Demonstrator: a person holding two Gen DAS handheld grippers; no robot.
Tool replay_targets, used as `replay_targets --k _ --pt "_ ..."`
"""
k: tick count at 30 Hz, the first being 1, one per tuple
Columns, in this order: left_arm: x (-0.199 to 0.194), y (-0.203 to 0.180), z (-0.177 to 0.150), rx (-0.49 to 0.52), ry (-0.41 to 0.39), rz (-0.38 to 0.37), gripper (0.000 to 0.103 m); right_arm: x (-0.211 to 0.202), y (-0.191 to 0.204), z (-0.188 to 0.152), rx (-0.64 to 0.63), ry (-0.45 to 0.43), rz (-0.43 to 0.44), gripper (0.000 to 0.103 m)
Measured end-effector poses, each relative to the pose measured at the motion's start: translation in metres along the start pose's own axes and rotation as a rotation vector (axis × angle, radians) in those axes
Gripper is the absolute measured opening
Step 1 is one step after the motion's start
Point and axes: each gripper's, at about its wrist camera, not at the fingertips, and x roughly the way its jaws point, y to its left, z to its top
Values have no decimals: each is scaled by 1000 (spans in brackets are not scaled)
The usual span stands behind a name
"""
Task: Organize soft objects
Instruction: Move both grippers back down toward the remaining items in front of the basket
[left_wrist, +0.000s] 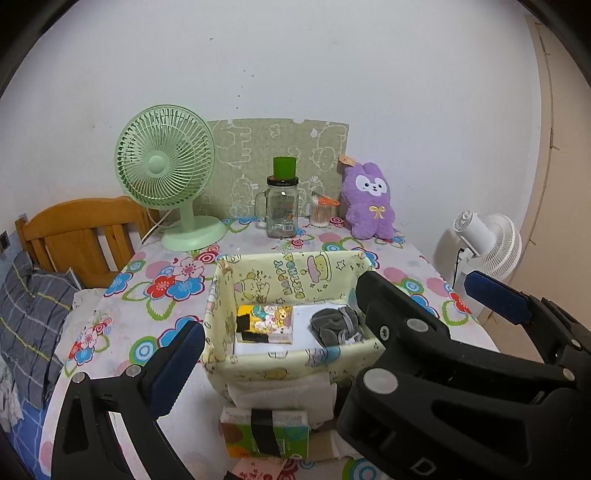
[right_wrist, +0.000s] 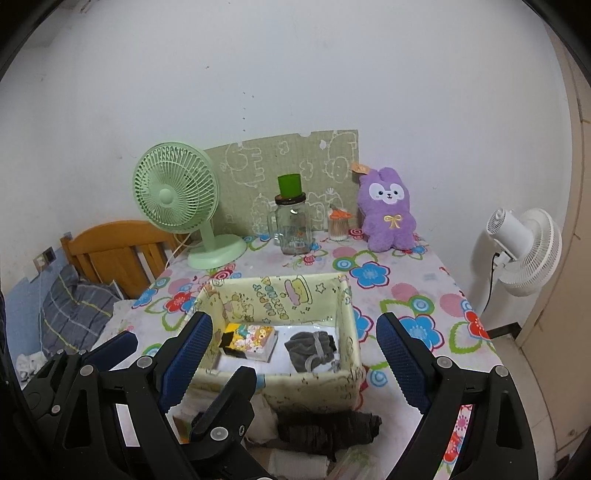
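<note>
A pale yellow cartoon-print fabric box (left_wrist: 295, 363) stands on the flowered table. Inside lie a cartoon-print packet (left_wrist: 266, 323) and a rolled grey sock bundle (left_wrist: 334, 325). My left gripper (left_wrist: 291, 347) is open just in front of the box; its right finger is hidden behind the right gripper's black finger (left_wrist: 388, 317). My right gripper (right_wrist: 293, 332) is open too, its blue pads (right_wrist: 400, 363) either side of the box (right_wrist: 314, 387), holding nothing. The two grippers' fingers interleave. A dark cloth (right_wrist: 328, 428) and white cloths (right_wrist: 264, 417) lie at the box's front. A purple plush (right_wrist: 388, 210) sits at the back.
At the back stand a green desk fan (left_wrist: 166, 173), a glass jar with a green cup on top (left_wrist: 282, 206) and a cotton swab pot (left_wrist: 320, 212). A green packet with a black band (left_wrist: 266, 435) lies near me. A white floor fan (right_wrist: 524, 251) is right, a wooden headboard (left_wrist: 77, 236) left.
</note>
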Motion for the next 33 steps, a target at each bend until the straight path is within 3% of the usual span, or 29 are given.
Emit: replay_targets --k 33 --pt "-4 -16 -66 8 80 -21 103 -15 -14 -71 32 71 -34 92"
